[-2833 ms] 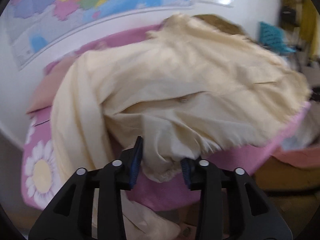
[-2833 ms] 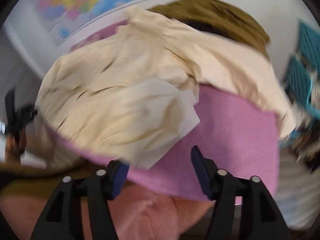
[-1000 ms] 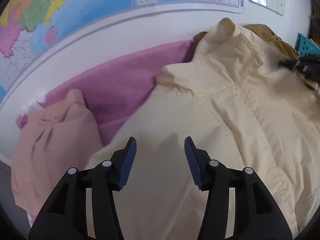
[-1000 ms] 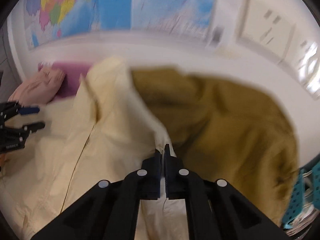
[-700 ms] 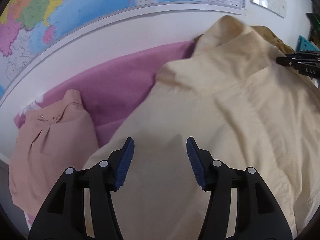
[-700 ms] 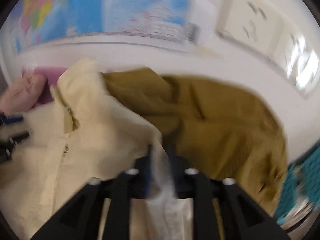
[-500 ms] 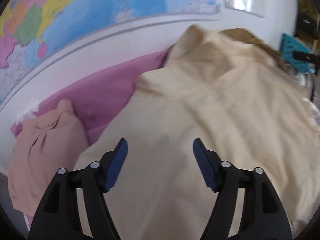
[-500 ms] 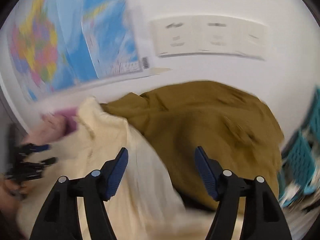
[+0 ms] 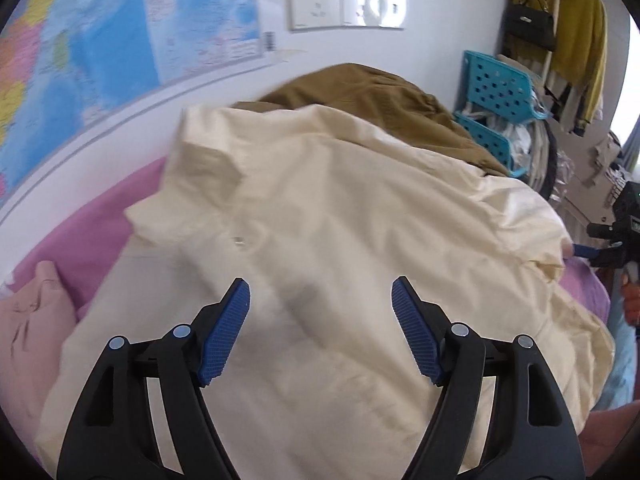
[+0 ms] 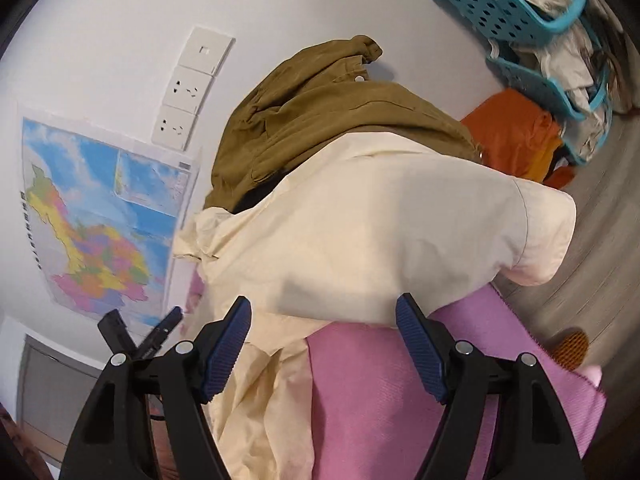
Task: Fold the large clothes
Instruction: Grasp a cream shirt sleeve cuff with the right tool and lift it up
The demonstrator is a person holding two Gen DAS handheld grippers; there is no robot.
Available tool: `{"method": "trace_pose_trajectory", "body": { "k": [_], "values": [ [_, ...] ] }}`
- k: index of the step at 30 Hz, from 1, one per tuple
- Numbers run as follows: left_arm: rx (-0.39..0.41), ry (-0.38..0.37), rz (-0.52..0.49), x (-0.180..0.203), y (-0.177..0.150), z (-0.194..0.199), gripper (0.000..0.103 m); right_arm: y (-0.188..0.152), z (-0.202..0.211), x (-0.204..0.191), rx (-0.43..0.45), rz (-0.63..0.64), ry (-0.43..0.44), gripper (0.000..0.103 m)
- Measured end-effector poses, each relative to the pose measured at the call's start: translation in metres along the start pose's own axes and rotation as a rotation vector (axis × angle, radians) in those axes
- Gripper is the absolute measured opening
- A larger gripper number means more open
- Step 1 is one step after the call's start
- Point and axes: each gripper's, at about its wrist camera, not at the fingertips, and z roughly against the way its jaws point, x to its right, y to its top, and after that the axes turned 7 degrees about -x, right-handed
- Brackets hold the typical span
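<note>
cream jacket point(image 9: 360, 220) spread over a pink cover point(image 10: 400, 400), both tongs empty.
the jacket lies collar toward the wall, partly over an olive garment point(image 10: 320, 112); stacked teal baskets point(image 10: 520, 8) hold what looks like pale crumpled cloth, though it is blurred. left gripper point(image 9: 320, 328) and right gripper point(image 10: 324, 344) hang over the jacket, jaws spread wide.

Your left wrist view looked close down over the cream shirt point(image 9: 340, 220) toward the map wall point(image 9: 120, 40). Your right view faced it rolled sideways; both shared shirt point(image 10: 360, 220) and brown jacket point(image 10: 320, 112).
</note>
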Motion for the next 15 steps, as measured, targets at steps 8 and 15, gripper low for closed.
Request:
{"method": "trace_pose_trajectory", "body": {
  "k": [8,15],
  "values": [
    [-0.019,-0.038,0.005,0.02,-0.005,-0.001,0.076,0.006,0.039,0.051,0.084,-0.166,-0.047,0.08],
    [-0.051,-0.041,0.032,0.029,-0.003,-0.014,0.077,0.025,0.007,0.104,0.044,-0.344,0.125,0.084]
  ]
}}
